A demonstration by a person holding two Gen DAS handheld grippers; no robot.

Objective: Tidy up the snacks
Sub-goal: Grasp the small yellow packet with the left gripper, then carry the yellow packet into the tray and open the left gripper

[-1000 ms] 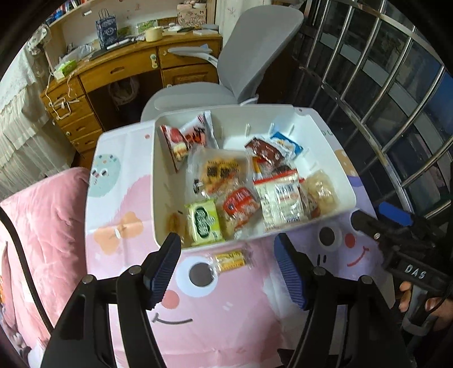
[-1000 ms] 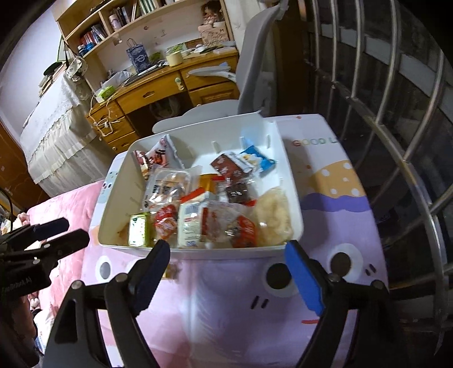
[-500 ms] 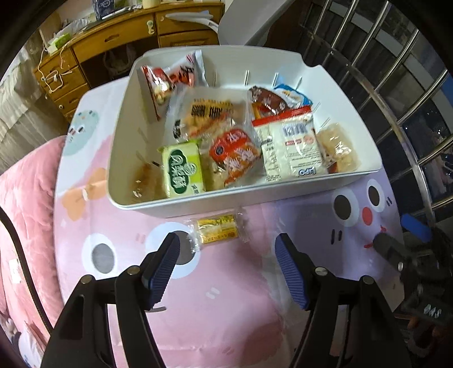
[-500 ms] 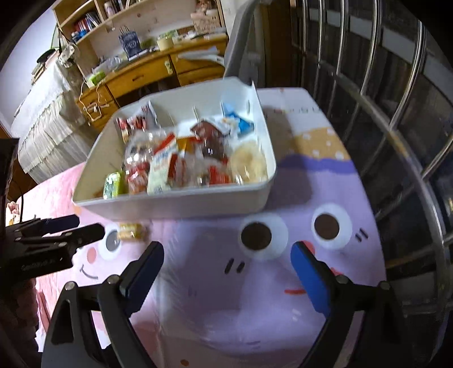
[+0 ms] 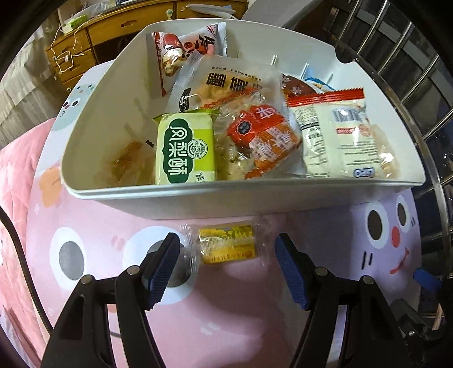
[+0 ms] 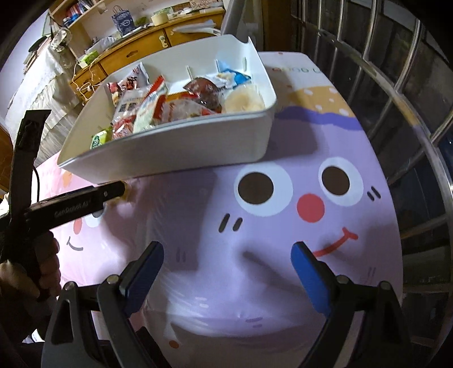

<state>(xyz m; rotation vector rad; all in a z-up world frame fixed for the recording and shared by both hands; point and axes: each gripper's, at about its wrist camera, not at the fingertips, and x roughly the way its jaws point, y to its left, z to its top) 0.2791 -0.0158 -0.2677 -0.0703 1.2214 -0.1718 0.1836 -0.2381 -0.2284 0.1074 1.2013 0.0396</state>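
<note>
1. Snacks fill a white bin (image 5: 237, 198) that sits on a table covered by a pink and lilac cartoon-face cloth (image 5: 232, 317); one small yellow snack packet (image 5: 228, 245) in clear wrap lies outside the bin, on the cloth just beside its near wall.
2. Inside the bin, toward the near left, a green packet (image 5: 185, 148) leans up against its neighbours, with an orange-red packet (image 5: 263, 138) to its right and a white packet with a red top edge (image 5: 337, 133) further right.
3. At the far left of the bin a red and white bag (image 5: 184, 48) stands against the back wall, and a clear bag of pale crackers (image 5: 226, 82) lies in the middle.
4. From the right wrist view a brown packet (image 6: 205, 92) and a blue and white one (image 6: 229, 76) show toward the far right corner of the bin.
5. The left gripper (image 5: 228, 264) hangs low over the cloth with its blue-padded fingers (image 5: 164, 267) spread, one on each side of the yellow packet; the left pad is at the clear wrap's edge, the right pad apart from it, and nothing is pinched.
6. The right gripper (image 6: 228, 276) is over the lilac face on the right part of the cloth, well apart from the yellow packet, its fingers spread wide with only bare cloth between them.
7. A hand (image 6: 34, 266) holding the left gripper's handle shows at the left edge of the right wrist view.
8. Beyond the table stand a wooden desk (image 6: 158, 48) and a grey chair (image 5: 269, 11); metal window bars (image 6: 396, 70) run along the right.
</note>
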